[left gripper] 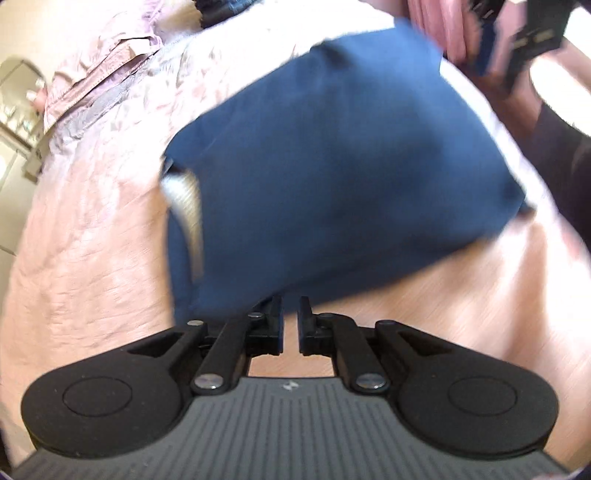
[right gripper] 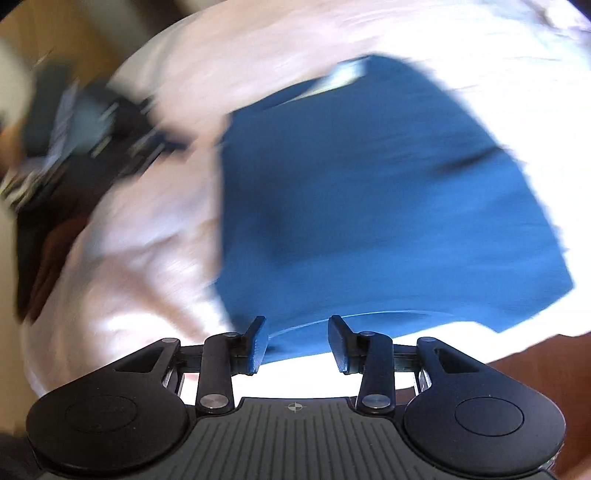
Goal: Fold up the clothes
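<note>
A dark blue garment (left gripper: 332, 166) lies folded into a rough rectangle on the pale pink bed sheet (left gripper: 85, 240). A white label (left gripper: 181, 192) shows at its left edge. My left gripper (left gripper: 290, 306) hovers at the garment's near edge, its jaws a narrow slit apart with nothing between them. In the right wrist view the same blue garment (right gripper: 369, 203) fills the middle, and my right gripper (right gripper: 298, 332) stands open just over its near edge, pads clear of the cloth. The other gripper appears blurred at each view's far side: the right gripper (left gripper: 517, 44) and the left gripper (right gripper: 92, 122).
Crumpled pink bedding (left gripper: 99, 62) is bunched at the bed's far left, with dark clothing (left gripper: 221, 7) beyond it. A person's dark sleeve (left gripper: 565, 147) reaches in from the right. Brown floor (right gripper: 535, 376) shows past the bed's edge. Both views are motion-blurred.
</note>
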`<state>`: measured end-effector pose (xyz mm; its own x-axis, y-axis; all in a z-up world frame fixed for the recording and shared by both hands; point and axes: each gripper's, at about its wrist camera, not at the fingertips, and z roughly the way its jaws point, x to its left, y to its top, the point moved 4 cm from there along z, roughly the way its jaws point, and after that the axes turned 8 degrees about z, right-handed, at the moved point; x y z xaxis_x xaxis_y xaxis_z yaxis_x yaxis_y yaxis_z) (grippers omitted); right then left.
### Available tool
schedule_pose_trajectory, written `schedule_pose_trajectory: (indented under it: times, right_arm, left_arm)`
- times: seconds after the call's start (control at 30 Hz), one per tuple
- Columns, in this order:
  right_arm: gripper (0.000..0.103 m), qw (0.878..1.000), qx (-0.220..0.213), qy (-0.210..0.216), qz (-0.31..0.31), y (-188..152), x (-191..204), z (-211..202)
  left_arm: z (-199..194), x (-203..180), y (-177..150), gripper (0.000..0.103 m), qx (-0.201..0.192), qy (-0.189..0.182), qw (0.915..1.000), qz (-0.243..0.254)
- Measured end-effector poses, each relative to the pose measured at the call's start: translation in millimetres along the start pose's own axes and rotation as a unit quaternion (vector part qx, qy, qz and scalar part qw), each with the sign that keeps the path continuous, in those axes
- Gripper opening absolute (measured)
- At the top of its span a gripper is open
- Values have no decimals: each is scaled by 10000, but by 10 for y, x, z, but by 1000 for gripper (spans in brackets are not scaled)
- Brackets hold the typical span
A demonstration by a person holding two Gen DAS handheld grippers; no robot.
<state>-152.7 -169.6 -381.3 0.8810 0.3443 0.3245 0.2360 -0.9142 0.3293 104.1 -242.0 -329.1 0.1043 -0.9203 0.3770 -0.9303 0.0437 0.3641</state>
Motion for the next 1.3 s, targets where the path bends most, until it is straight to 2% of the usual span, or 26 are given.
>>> schedule_pose_trajectory:
  times: [0.07,0.1,0.23,0.3,0.37,0.47,0.57,0.63,0.7,0.77,0.87,0.97,1.03,1.13,1.17,1.23,1.27,1.3]
  right_arm:
    - [45,9988,-176,-290,360,107,-269,-106]
    - [47,9976,-239,-408,508,177,-403,-128]
    - [47,9956,-508,-262,743,593,-814,-23]
    - [47,9957,-594,-260,661,792,-946,85]
    - [47,9958,-671,-372,490,872,-1003,95]
    - [48,9965,-727,-165,388,804,-1154,-70]
    - [48,9976,-529,15,436,665,-1421,-226]
    - [51,9982,-366,124,465,600,-1605,-325]
    - [63,9988,-239,198,384,639,-1723,-406]
    - [65,9989,-113,314,336,734,-1805,-449]
    - [66,9975,34,576,415,935,-1926,-407]
    - [66,9953,228,758,556,1078,-2053,-272]
    - [66,9916,396,960,767,1162,-2140,-118]
    - [66,9838,682,1293,1037,1265,-2270,104]
    - [66,9812,779,1386,1091,1293,-2303,173]
    - [64,9748,1013,1567,1220,1326,-2366,322]
    - [36,9718,1091,1621,1321,1295,-2392,362]
    - [20,9685,1170,1674,1423,1264,-2419,402]
  left_arm:
    - [8,-171,219,20,-58,-200,9984,-528]
    - [28,-246,312,21,-76,-269,9969,-732]
    - [134,-455,576,21,14,-239,9929,-1167]
    - [140,-461,664,21,-13,-231,9929,-1163]
    - [154,-376,749,22,-34,-199,9957,-900]
    - [222,-134,881,28,-49,-171,9986,-505]
    - [327,248,1099,31,-77,-155,9998,-68]
    - [439,499,1279,37,-139,-275,9991,306]
    - [576,742,1466,49,-192,-429,9966,682]
    - [752,952,1648,58,-198,-651,9924,1023]
    - [1124,1241,1931,61,-281,-1107,9815,1535]
    - [1574,1463,2217,60,-319,-1839,9649,1850]
    - [1904,1535,2379,58,-189,-2525,9464,2008]
    - [2302,1456,2468,56,250,-3338,9126,2346]
    - [2399,1428,2454,55,399,-3519,9043,2383]
    - [2528,1421,2419,45,518,-3738,8977,2274]
    - [2522,1440,2385,34,496,-3714,8998,2236]
    - [2508,1462,2350,26,464,-3674,9024,2204]
